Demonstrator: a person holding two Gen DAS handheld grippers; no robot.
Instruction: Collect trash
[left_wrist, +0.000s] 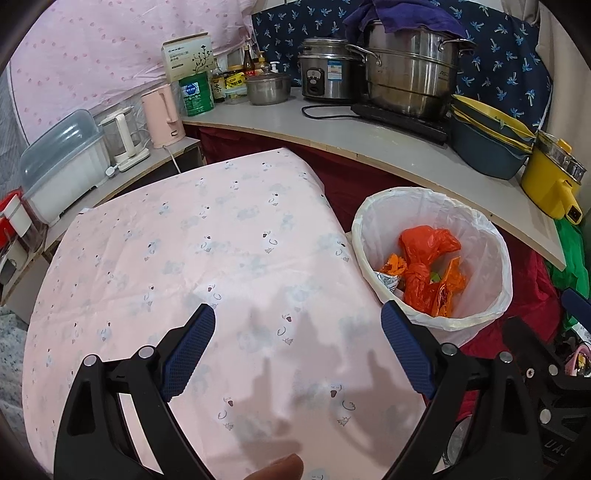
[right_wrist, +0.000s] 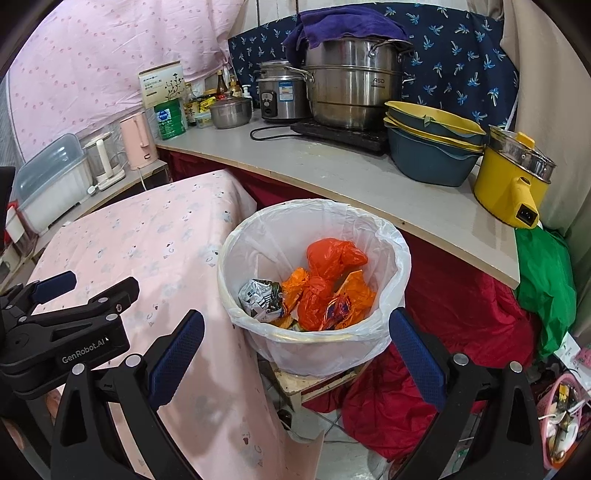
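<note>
A round bin with a white liner (right_wrist: 397, 254) (left_wrist: 495, 243) stands on a low stool beside the pink-clothed table (left_wrist: 207, 240) (right_wrist: 147, 236). Inside lie orange plastic bags (right_wrist: 328, 280) (left_wrist: 430, 258), orange wrappers and a crumpled silver wrapper (right_wrist: 260, 297). My right gripper (right_wrist: 297, 349) hovers just in front of the bin, open wide, nothing between its blue pads. Over the table hangs my left gripper (left_wrist: 299, 347), also open and empty; it shows at the left edge of the right wrist view (right_wrist: 55, 286). A fingertip (left_wrist: 277, 469) shows at the bottom of the left wrist view.
A grey counter (right_wrist: 332, 170) behind the bin carries steel pots (right_wrist: 351, 85), a rice cooker (right_wrist: 280, 96), stacked bowls (right_wrist: 432, 147) and a yellow electric pot (right_wrist: 513, 181). Kettles (left_wrist: 162, 114) and a plastic box (left_wrist: 62, 162) stand at the left. Red cloth (right_wrist: 443, 332) and a green bag (right_wrist: 546, 284) lie to the right.
</note>
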